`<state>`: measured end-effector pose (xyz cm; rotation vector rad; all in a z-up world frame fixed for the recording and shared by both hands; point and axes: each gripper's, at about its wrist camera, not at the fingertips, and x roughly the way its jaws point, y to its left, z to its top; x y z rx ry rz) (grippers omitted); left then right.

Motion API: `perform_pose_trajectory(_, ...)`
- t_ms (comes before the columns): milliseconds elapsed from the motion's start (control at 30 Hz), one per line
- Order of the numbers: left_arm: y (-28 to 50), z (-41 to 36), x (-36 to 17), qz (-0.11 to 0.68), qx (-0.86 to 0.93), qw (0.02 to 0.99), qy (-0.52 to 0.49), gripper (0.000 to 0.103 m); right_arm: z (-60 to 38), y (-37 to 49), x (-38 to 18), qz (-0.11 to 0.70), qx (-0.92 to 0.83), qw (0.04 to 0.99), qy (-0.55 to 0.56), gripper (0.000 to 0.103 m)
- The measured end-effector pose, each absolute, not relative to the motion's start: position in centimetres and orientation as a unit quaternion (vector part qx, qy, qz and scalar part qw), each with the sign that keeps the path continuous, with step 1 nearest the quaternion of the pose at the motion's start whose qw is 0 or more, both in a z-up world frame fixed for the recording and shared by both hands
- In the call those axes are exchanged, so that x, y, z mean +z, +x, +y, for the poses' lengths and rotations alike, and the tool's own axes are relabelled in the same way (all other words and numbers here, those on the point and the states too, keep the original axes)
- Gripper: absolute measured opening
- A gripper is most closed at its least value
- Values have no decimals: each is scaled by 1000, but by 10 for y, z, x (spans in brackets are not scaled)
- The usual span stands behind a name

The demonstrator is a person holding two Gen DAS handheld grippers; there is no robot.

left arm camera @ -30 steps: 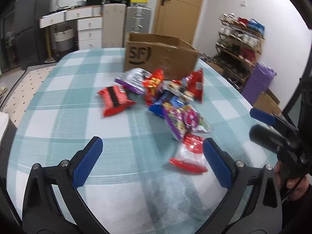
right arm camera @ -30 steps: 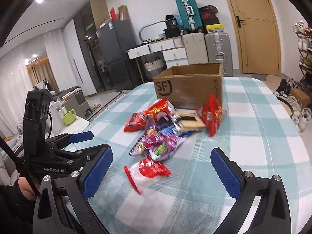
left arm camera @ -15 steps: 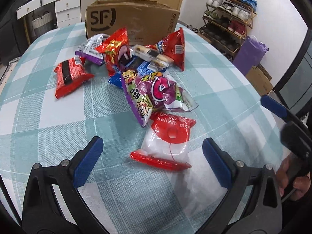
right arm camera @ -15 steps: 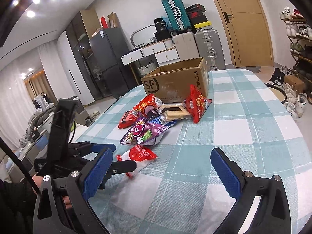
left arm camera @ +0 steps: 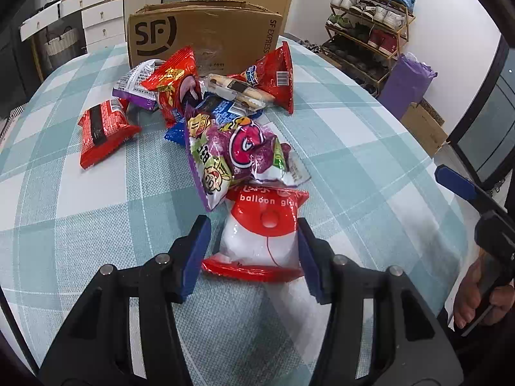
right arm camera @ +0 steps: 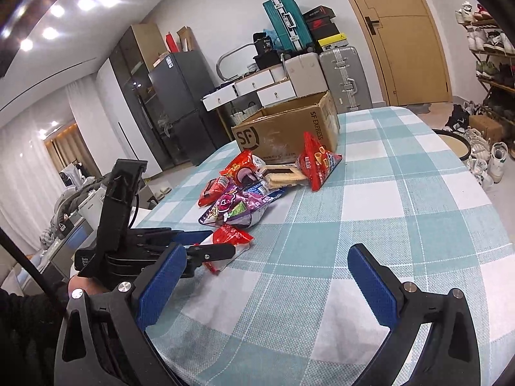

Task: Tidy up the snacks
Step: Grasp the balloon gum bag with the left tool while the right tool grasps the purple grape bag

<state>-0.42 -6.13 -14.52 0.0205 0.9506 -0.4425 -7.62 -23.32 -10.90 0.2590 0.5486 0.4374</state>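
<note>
The left gripper (left arm camera: 254, 251) has just been closing around the red and white packet (left arm camera: 262, 234), the snack nearest the table's near edge. Its right pad touches the packet's side; on the left a sliver of cloth seems to show between pad and packet, so whether the squeeze is complete cannot be told. The packet lies flat on the checked table (left arm camera: 64, 199), its far end tucked just under the purple bag (left arm camera: 235, 154) at the front of the snack pile. Behind the pile, toward the far edge, stands the open cardboard box (left arm camera: 202, 32).

The right gripper (right arm camera: 267, 276) hovers above bare cloth near the table's right side, its jaws spread wide with nothing between them.

The step in hand looks like the first pick: securing the nearest packet. The next move likely calls for finishing the squeeze, then lifting the packet clear of the purple bag without dragging it along, and carrying it over the pile to the box.
</note>
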Motion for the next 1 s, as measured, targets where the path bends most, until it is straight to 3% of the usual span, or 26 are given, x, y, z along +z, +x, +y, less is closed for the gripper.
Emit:
perform_pose_trajectory(433,-24,-25,-142,449,-200,871,-17,48,-223,-78,-107,276,201,932,120,102)
perform_pose_trajectory(1000,-39,55,-122,402,-138,901,-83,48,-196,-24,-109,349,212,896,173,102)
